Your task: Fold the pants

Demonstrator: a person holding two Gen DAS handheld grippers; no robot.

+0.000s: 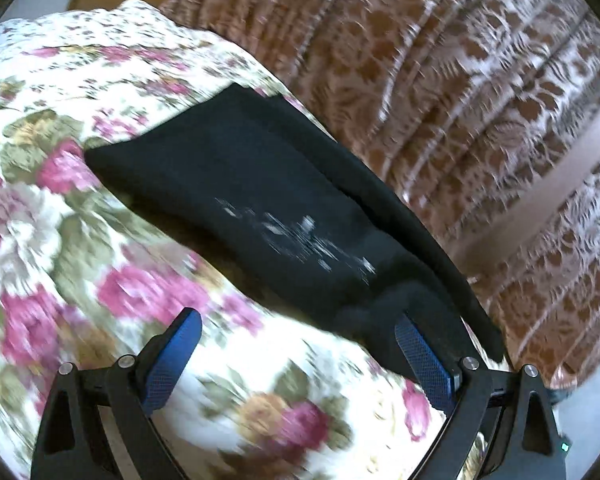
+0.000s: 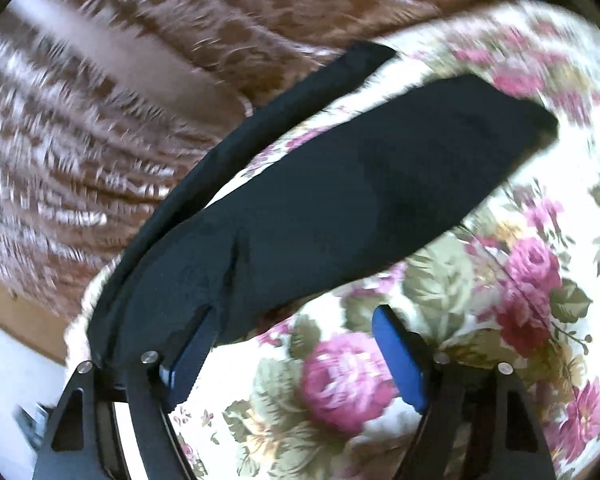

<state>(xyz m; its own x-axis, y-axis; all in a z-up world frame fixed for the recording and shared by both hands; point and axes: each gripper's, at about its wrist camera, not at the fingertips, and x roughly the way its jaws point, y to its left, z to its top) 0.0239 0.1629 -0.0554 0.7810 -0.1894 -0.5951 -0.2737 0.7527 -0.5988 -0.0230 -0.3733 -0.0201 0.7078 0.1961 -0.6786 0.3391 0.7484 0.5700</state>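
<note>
Both tools stand spread: your left tool and right tool each have the black pants draped over one outer finger, above the floral bedspread.

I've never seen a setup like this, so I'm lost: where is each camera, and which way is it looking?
Left wrist: rides on the left gripper, looking down along its open blue jaws at the dark pants on the floral bedspread.
Right wrist: rides on the right gripper, looking down at the pants; its jaws stand apart.
Shared: pants, bedspread, brown patterned curtain.
</note>
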